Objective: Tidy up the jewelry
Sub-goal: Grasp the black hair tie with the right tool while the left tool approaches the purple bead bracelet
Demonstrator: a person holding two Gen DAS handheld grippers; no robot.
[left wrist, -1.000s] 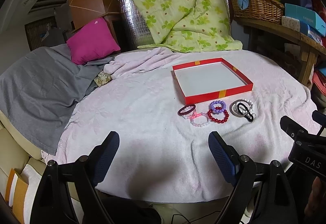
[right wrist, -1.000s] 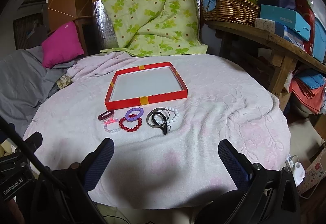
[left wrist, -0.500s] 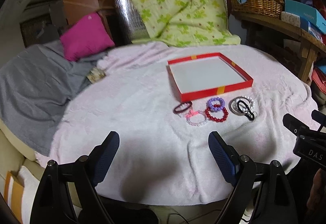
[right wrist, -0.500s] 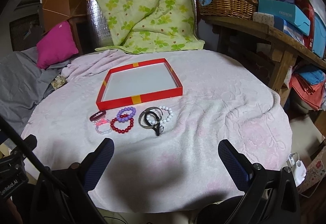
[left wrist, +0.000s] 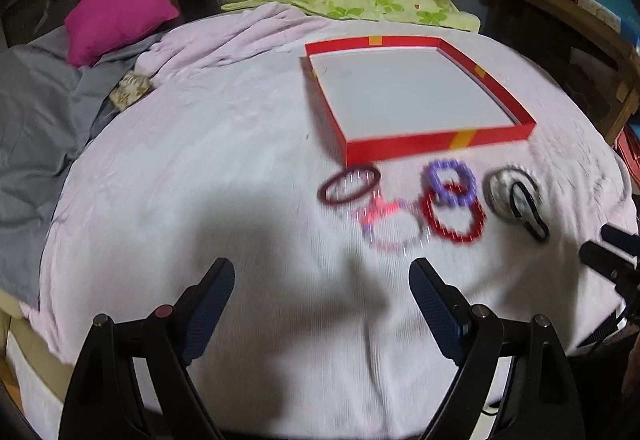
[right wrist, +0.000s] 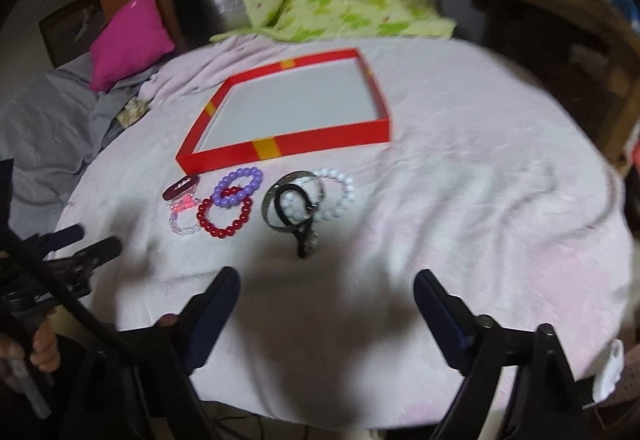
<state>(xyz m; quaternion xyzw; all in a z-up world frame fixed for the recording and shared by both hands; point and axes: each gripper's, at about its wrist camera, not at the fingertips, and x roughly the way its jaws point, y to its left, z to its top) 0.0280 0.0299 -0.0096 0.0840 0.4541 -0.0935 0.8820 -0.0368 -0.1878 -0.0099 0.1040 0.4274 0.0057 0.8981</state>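
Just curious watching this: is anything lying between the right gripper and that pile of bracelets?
Nothing visible. Only bare pink blanket lies between the open right gripper and the bracelets, which sit just before the red tray.

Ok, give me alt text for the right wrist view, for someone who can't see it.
The open right gripper, its jaws just narrowed and nothing between them, hovers over a pink cloth. Ahead, bead bracelets, a metal bangle and a black cord lie just outside an empty red tray.

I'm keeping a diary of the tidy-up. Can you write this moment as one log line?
stage: approach | left gripper: open, empty | right gripper: open, empty, closing | bracelets: on blanket | red tray: empty
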